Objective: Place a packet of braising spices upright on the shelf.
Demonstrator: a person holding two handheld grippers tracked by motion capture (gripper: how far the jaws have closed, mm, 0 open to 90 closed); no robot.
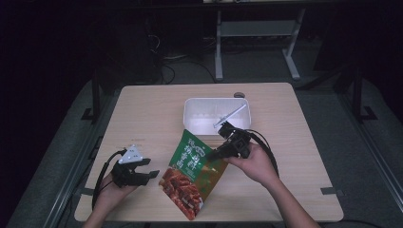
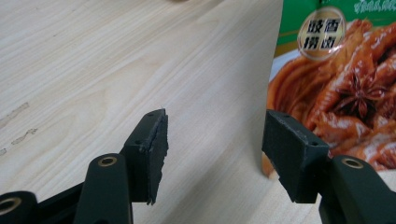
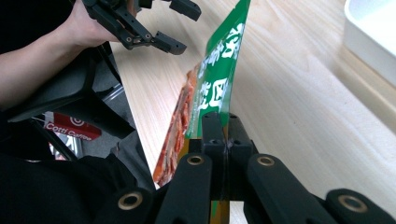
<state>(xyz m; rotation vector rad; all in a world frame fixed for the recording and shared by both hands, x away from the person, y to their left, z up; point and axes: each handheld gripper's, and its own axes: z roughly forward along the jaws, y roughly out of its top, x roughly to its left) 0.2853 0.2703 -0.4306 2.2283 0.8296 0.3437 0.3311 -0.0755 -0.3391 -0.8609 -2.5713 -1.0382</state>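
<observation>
Snack pouch (image 1: 192, 173): our right gripper (image 1: 215, 154) fingers clamp its edge; left gripper (image 1: 151, 175) fingers wide beside it. It could slip, dropping short of the white tub (image 1: 190, 114).

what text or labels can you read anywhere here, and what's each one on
"Cotti Coffee": white letters on a red label below the table edge, in the right gripper view.
Large white Chinese characters on the green top of the snack pouch: too slanted to read for sure.
Gold round badge on the pouch, four dark Chinese characters: blurred, not certain.
Small print on the pouch: too small to read.
</observation>
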